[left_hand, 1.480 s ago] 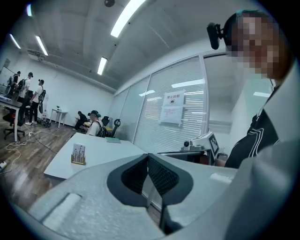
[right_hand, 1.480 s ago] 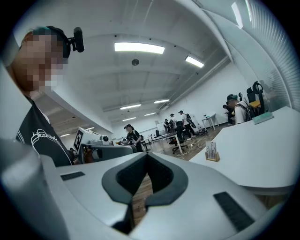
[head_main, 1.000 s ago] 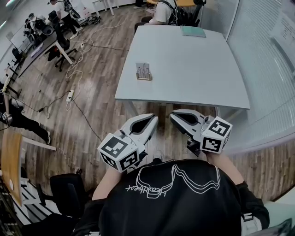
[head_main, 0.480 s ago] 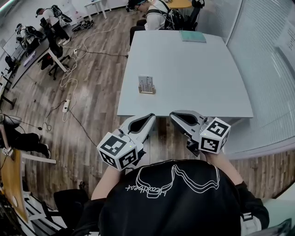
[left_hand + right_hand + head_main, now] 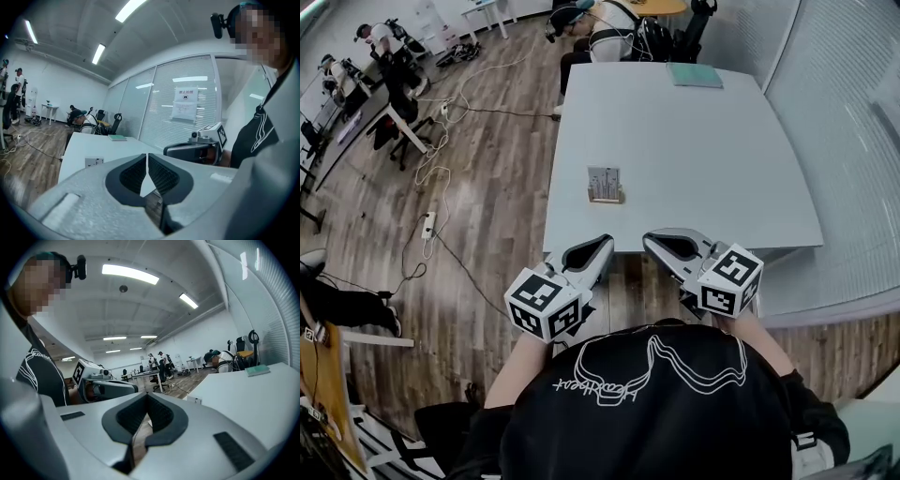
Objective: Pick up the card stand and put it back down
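Observation:
The card stand, a small wooden base holding an upright white card, stands on the white table near its front left edge. Both grippers are held close to my body, just short of the table's front edge. My left gripper is shut with nothing in it, below the stand. A hand's width to its right, my right gripper is also shut and empty. The left gripper view shows the stand beyond the closed left gripper. In the right gripper view the stand lies past the closed right gripper.
A green book lies at the table's far end, where a seated person is. Cables and a power strip trail over the wooden floor on the left, near desks and more people. A glass wall with blinds runs along the right.
The table and card stand have come nearer in the head view. Both grippers stay shut and keep their place in front of my body.

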{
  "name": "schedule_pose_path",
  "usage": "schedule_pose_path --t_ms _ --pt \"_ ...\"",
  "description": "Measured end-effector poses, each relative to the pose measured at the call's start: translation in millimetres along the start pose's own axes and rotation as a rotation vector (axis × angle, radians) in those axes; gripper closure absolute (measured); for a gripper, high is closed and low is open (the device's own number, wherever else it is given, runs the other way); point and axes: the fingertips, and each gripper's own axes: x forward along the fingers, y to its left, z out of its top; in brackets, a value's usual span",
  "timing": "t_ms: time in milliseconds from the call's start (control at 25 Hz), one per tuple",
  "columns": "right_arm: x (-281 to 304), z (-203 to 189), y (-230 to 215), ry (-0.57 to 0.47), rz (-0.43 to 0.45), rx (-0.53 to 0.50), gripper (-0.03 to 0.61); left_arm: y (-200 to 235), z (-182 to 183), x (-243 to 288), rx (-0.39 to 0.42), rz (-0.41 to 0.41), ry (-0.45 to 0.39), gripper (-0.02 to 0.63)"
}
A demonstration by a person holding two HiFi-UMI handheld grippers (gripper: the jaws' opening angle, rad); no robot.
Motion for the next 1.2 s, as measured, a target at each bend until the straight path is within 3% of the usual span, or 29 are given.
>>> schedule_pose_path --t_ms 400,800,1080,1200 --pt "28 -10 -41 0.049 -0.007 0.059 0.569 45 -20 16 -0.041 0.045 0.053 0.597" --pt "91 -38 -131 0.090 0.003 0.145 0.569 140 -50 58 -0.112 0.151 0.117 0.591" --pt "123 -64 -168 0.148 0.014 0.145 0.569 191 -78 88 -0.144 0.190 0.189 0.559" --pt "136 -79 -187 0.173 0.033 0.159 0.506 210 -94 105 -0.159 0.190 0.236 0.533"
